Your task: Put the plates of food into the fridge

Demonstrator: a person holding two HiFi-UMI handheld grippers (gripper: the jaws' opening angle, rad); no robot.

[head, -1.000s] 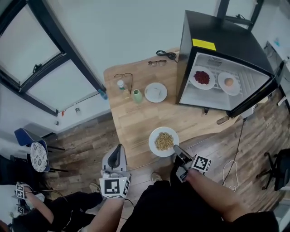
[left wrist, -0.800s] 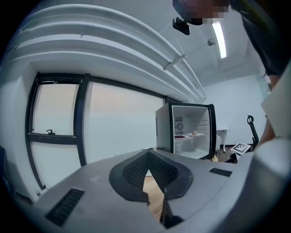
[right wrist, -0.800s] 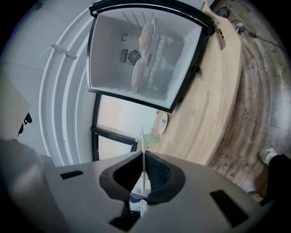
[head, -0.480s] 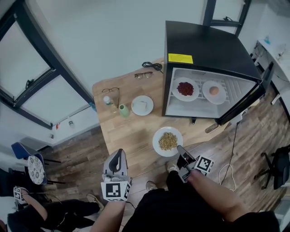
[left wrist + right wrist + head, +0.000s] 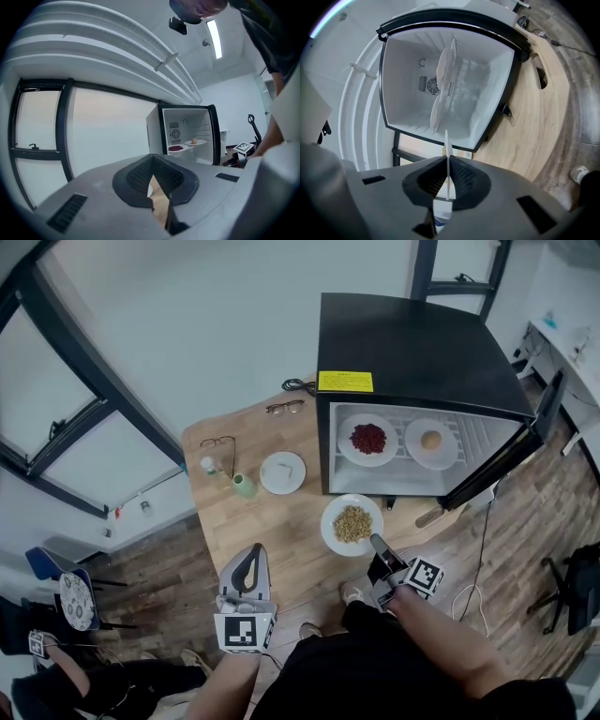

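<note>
Right tongs (image 5: 376,543), mine, clamped on the near rim of the plate of grains (image 5: 352,524) (seen edge-on between the pads), the plate just outside the open fridge (image 5: 412,352). My left tongs (image 5: 251,553), closed on nothing, farther from the fridge.

Fingers (image 5: 136,180) closed tip to tip, a sliver of bench (image 5: 160,208) showing through the slit below. Beyond and right of the fingers, open fridge (image 5: 165,131), holding a plate of red food (image 5: 176,148) and a plate with a tan lump (image 5: 194,141) side by side. Far left of the fingers, window (image 5: 37,136).
</note>
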